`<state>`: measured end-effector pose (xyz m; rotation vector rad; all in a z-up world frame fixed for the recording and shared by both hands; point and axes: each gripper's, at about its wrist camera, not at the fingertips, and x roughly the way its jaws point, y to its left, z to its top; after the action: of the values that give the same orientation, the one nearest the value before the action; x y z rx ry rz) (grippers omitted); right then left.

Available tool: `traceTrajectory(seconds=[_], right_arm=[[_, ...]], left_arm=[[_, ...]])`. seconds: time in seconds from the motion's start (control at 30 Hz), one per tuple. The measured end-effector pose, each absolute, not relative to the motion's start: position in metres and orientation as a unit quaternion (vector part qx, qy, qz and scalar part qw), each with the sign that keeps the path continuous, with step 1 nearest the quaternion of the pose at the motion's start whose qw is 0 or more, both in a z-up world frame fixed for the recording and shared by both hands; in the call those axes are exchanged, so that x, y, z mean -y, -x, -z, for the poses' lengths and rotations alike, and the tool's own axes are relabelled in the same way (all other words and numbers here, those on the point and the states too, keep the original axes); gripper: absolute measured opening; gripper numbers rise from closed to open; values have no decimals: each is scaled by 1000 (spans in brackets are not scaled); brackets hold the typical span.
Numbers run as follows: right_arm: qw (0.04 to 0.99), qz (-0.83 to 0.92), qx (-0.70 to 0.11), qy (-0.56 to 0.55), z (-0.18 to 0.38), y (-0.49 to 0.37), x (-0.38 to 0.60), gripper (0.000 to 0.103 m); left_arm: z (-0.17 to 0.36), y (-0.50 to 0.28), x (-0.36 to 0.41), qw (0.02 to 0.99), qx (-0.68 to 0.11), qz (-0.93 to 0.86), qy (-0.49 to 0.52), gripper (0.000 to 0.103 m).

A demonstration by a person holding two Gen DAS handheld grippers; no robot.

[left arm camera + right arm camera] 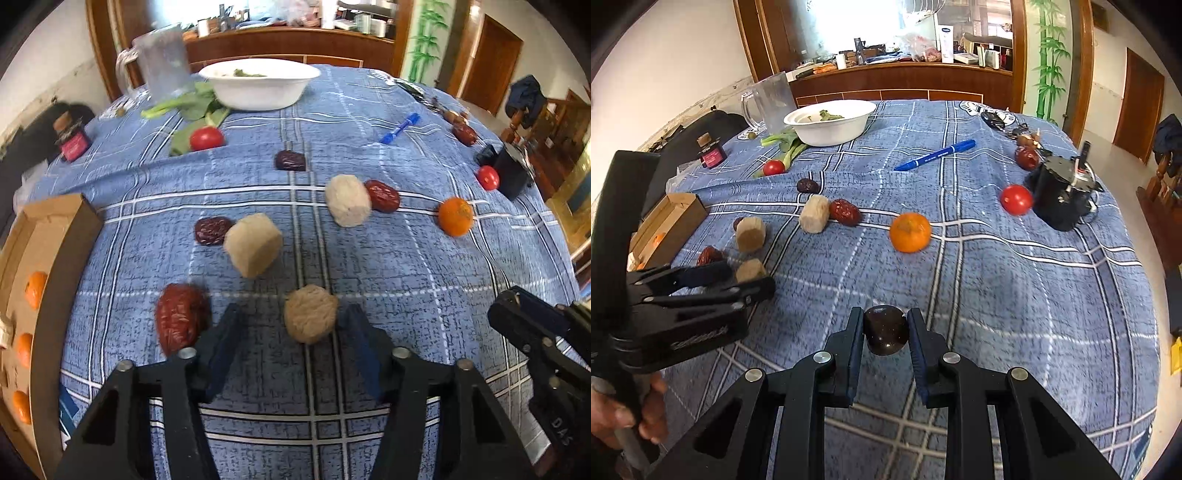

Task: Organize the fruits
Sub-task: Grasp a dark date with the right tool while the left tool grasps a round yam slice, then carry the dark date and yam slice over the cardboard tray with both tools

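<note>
My left gripper [293,325] is open low over the blue plaid tablecloth [406,277], its fingers on either side of a beige cut chunk [311,313], with a red date [180,316] just left of it. It also shows in the right wrist view [737,280]. My right gripper [884,328] is shut on a dark brown fruit [885,329] above the cloth. Loose on the cloth lie an orange [910,232], cherry tomatoes [1016,199], more dates [845,211] and beige chunks [814,213]. A cardboard box [44,258] at the left holds several oranges [35,288].
A white bowl [258,86], a clear pitcher [162,62] and green leaves [192,107] stand at the far side. A blue pen [936,155], a black cup device [1062,194], keys [995,120] and a small pink-labelled jar [711,153] also sit on the cloth.
</note>
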<state>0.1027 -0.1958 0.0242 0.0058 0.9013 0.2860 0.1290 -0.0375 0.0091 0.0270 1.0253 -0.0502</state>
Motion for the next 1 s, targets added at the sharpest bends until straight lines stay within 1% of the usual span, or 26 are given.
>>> traceTrajectory(seconds=[0.03, 0.07, 0.3, 0.7, 1.0], right_arm=[[891, -136, -433, -3, -24, -101, 198, 25], [891, -136, -433, -5, -24, -99, 199, 25], [892, -127, -433, -18, -25, -84, 207, 25], [894, -101, -434, -43, -28, -45, 212, 25], [890, -80, -446, -59, -27, -16, 199, 26]], left_arm=[[-9, -128, 39, 873, -486, 30, -12, 37], [-10, -128, 41, 875, -484, 36, -12, 27], [-14, -117, 35, 869, -491, 62, 9, 26], [-25, -58, 25, 862, -494, 113, 7, 27], [-42, -28, 14, 872, -473, 129, -1, 27]])
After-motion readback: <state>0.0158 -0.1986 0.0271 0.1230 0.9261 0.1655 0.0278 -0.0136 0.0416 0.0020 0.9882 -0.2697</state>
